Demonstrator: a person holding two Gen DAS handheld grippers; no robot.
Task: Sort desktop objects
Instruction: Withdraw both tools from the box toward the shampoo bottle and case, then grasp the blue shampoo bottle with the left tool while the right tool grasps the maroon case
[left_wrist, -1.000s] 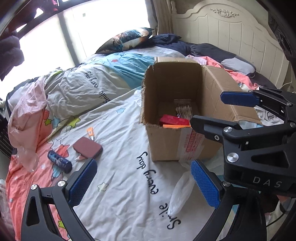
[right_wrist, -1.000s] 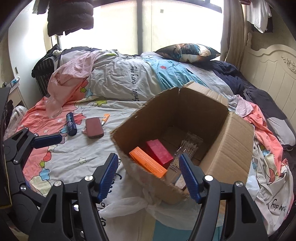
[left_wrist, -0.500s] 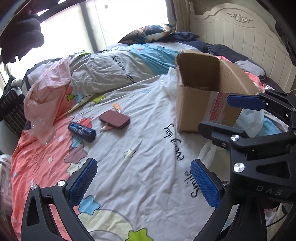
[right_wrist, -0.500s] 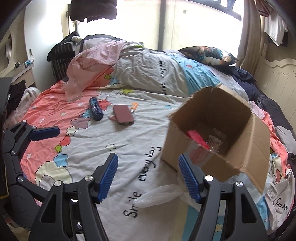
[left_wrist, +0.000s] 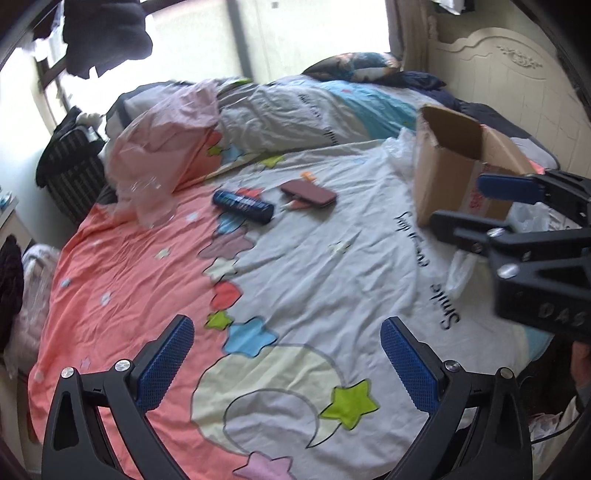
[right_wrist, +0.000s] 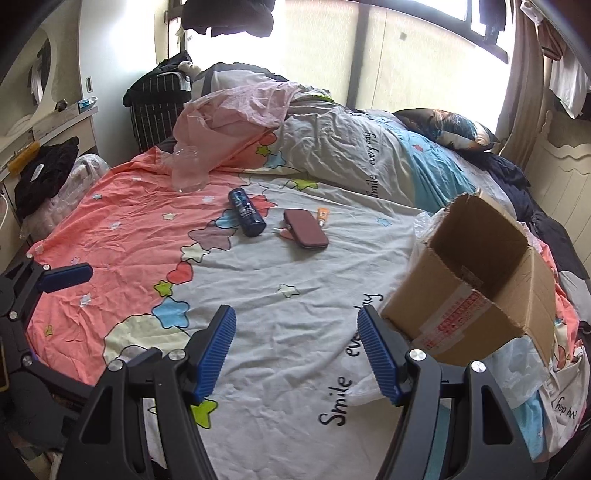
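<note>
Left of the cardboard box (right_wrist: 476, 280) on the bed (right_wrist: 280, 321) lie a dark blue bottle (right_wrist: 246, 217), then a maroon case (right_wrist: 306, 234) with a small orange tube (right_wrist: 322, 215) just beyond it. The left gripper (left_wrist: 284, 363) and the right gripper (right_wrist: 297, 354) both hang wide open and empty above the sheet, well short of those things.

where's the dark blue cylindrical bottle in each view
Left wrist: dark blue cylindrical bottle lies on the bedspread, upper centre-left, left of the maroon flat case.
Right wrist: it lies upper centre-left, again left of the case.
Shared landmark: open brown cardboard box, at right.
</note>
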